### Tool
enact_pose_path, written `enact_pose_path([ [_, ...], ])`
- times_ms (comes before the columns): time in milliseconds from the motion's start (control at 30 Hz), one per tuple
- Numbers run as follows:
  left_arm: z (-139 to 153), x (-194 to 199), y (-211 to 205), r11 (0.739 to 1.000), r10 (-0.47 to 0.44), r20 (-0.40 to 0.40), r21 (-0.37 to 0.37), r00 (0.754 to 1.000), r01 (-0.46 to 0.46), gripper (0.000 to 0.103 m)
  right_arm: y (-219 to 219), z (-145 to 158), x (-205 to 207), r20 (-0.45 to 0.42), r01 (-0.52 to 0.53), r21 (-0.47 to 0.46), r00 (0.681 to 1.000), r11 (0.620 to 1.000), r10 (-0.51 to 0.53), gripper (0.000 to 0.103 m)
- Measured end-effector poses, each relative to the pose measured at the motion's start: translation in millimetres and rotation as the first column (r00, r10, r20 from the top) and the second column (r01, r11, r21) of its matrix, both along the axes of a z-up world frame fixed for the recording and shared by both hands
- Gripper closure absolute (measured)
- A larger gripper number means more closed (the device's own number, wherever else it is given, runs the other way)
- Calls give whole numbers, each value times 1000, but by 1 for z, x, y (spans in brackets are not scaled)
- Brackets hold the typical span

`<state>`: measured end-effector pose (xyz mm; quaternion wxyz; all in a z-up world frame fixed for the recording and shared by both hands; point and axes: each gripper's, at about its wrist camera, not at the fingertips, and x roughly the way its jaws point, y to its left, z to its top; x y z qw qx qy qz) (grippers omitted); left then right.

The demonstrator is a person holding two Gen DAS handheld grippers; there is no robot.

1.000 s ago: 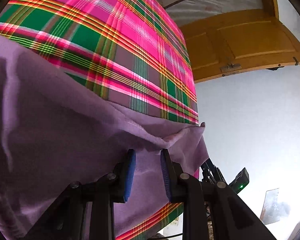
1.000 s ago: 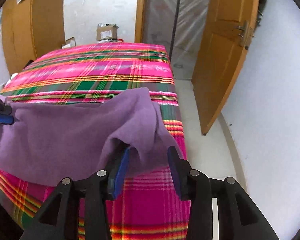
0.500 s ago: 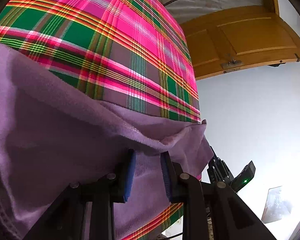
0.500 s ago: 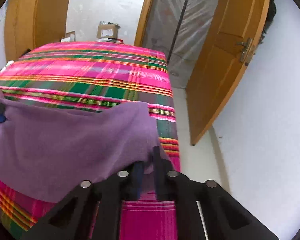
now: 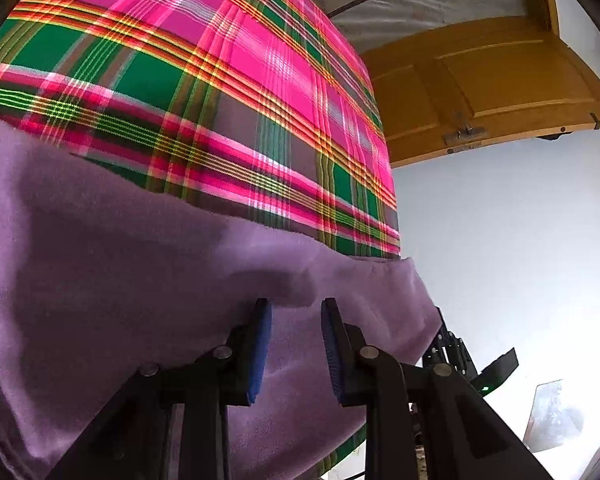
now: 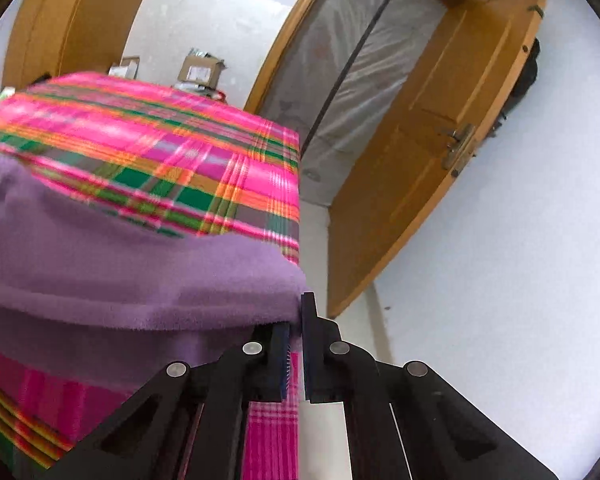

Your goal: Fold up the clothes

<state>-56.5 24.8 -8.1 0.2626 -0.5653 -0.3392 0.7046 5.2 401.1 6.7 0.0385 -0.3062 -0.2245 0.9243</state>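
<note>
Purple fleece garment [image 5: 112, 264] draped over plaid bed [image 5: 228, 80]; right gripper [image 6: 296, 344] fingers pinch its corner, left gripper [image 5: 296, 344] fingers half-closed around fold.

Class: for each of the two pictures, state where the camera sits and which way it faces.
Left wrist: on the left gripper, facing along its fingers at the purple fleece garment on the pink-and-green plaid cloth.
Right wrist: on the right gripper, shut on the garment's corner, facing the orange wooden door.
Shared: garment, plaid cloth, door.
</note>
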Motion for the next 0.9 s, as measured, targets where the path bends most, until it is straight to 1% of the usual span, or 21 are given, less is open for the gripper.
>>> enact_pose_path([
  [100, -1, -1, 1, 1000, -1, 7, 1, 1000, 1, 77, 1, -13, 1, 25, 2, 26, 1000, 1000, -2, 98],
  [267, -2, -1, 1, 1000, 6, 8, 5, 1000, -6, 77, 0, -24, 7, 16, 4, 110, 1000, 994, -6, 98],
  [367, -3, -1, 3, 1000, 9, 5, 9, 1000, -9, 77, -2, -26, 11, -18, 25, 161, 1000, 987, -22, 98],
  [500, -4, -1, 3, 1000, 14, 5, 15, 1000, -14, 77, -9, -34, 11, -46, 39, 264, 999, 964, -27, 97],
  [633, -4, 0, 3, 1000, 11, 2, 13, 1000, -11, 77, -5, -37, 9, -22, 67, 276, 998, 959, -63, 93],
  [767, -4, 2, 5, 1000, 3, 1, 11, 1000, -3, 77, 12, -36, 5, 3, 141, 271, 989, 952, -148, 92],
  [900, -2, 2, 8, 1000, -2, -7, 8, 1000, 3, 77, 31, -21, 5, 26, 212, 169, 975, 962, -219, 92],
])
